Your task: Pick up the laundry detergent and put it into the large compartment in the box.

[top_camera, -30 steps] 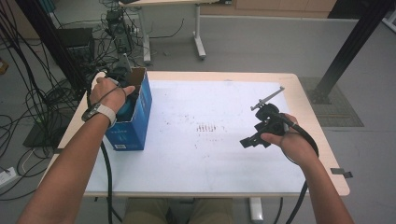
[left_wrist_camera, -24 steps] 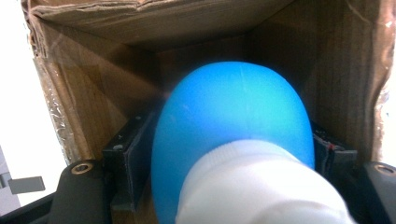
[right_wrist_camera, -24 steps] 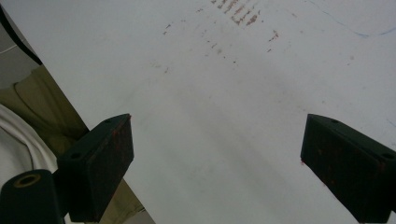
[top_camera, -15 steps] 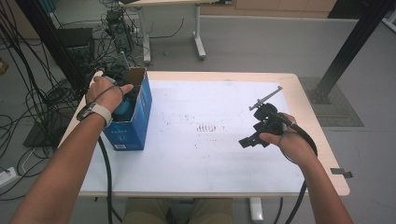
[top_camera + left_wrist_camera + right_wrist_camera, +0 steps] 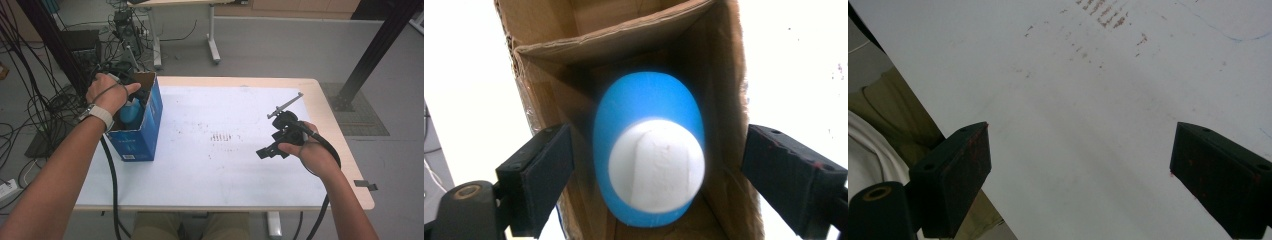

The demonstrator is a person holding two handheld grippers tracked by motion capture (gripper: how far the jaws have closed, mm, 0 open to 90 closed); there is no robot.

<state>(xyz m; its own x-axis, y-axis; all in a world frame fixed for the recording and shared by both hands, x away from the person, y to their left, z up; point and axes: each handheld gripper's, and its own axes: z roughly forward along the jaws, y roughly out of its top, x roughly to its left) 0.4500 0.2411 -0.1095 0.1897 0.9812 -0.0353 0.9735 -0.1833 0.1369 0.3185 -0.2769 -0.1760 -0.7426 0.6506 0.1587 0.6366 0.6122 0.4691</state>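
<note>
Lab: cable tangle (image 5: pixel 45 100), black rig frame (image 5: pixel 375 50), bare worktable (image 5: pixel 240 150).

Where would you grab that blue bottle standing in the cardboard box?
By its white cap, coming straight down from above. The blue bottle stands upright in the narrow cardboard box, whose walls hem in its body, so probably only the top is free. The left tool, jaws just opened, straddles it without touching.

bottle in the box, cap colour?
White cap on a blue bottle; clearest in the left gripper view.
</note>
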